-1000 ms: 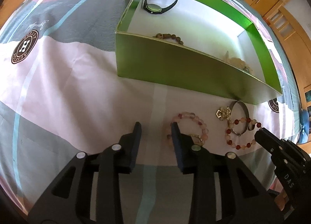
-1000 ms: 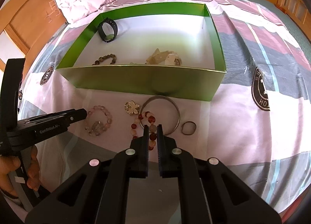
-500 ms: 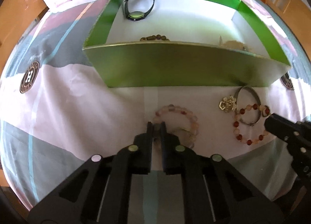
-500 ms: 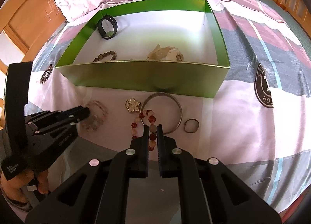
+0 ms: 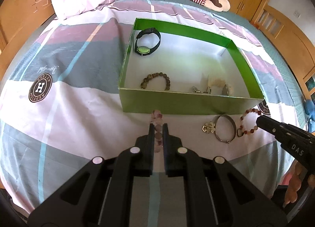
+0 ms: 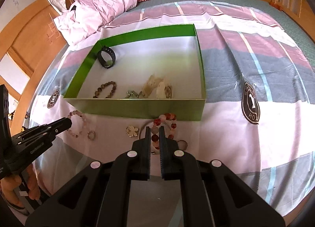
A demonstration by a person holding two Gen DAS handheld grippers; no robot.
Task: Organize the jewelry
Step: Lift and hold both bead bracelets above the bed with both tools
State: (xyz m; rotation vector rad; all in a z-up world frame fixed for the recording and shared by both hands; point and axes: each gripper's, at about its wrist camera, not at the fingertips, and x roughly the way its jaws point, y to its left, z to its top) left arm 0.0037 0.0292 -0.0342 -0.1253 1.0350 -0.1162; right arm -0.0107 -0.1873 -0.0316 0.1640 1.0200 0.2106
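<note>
The left gripper (image 5: 157,126) pinches the pink bead bracelet (image 5: 157,116) at the green box (image 5: 177,105)'s six o'clock wall, while the right gripper (image 6: 155,129) (at three o'clock) pinches the red bead bracelet (image 6: 166,117)

Beaded bracelets: three
Watches (image 5: 147,41): one
Metal bangles (image 5: 226,129): one
Gold flower charms (image 6: 132,131): one
Green boxes (image 5: 177,105): one
Grippers: two

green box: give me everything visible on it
The green box is a shallow, open-topped rectangular tray, seemingly glossy card, with green walls and a white floor. It sits flat on the bedspread, no lid in view. Inside lie a black watch in the far left corner, a brown bead bracelet near the front wall, and a pale jumble of small pieces beside it. Neither gripper touches it.
</note>
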